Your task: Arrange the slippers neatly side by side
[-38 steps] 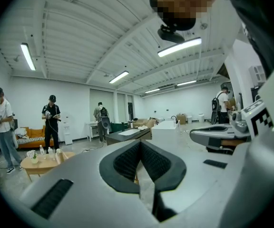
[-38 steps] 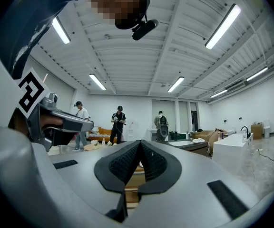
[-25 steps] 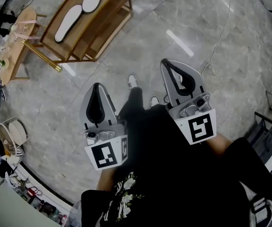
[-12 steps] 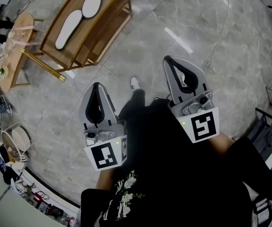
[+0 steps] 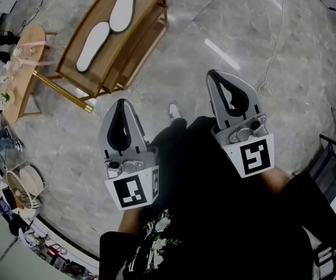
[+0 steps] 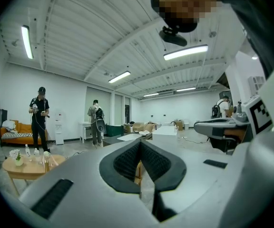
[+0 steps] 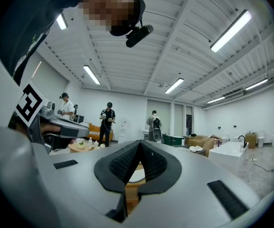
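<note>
Two slippers [image 5: 93, 46] are lying on the rack [image 5: 91, 21]; we are holding left gripper [image 5: 122, 105] and right gripper [image 5: 213, 76] closed, empty. Likely next: approach, then open.

No legible text, labels, brands, numbers or signs anywhere.

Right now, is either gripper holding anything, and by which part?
Nothing held. Left gripper and right gripper are shut, empty; slippers lie on the rack.
</note>
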`<state>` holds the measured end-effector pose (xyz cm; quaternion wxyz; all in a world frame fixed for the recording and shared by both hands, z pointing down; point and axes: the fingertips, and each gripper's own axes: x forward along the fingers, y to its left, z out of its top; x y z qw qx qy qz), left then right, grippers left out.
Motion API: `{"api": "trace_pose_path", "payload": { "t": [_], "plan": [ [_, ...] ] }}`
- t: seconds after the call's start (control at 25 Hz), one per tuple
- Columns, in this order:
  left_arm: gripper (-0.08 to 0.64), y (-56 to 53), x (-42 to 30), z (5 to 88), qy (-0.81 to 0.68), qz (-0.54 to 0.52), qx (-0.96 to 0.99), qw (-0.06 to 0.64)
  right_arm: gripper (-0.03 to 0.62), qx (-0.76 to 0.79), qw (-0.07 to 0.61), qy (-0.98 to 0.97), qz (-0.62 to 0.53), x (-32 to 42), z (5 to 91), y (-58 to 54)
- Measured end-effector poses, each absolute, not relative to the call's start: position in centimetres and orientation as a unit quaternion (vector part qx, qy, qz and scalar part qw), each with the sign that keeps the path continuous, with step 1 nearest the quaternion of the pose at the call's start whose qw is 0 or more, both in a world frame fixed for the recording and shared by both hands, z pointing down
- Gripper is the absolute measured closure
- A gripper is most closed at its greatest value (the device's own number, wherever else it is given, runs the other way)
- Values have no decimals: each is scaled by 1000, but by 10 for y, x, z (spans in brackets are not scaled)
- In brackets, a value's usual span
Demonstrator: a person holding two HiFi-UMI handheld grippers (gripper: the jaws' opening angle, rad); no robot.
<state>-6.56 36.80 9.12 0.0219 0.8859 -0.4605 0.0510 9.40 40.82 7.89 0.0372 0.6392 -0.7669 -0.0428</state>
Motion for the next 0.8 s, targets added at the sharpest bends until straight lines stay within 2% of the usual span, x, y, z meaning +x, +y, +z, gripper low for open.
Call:
{"api": "trace_pose_path", "payload": {
  "t": [0.4,0.8],
  "plan": [
    [561,340,-98,93,-472,40,880,19,595,637,31,-769,-43,69,81,381],
    [561,323,-97,93,-463,31,885,19,594,648,32,-759,-51,72,77,367]
  ]
}}
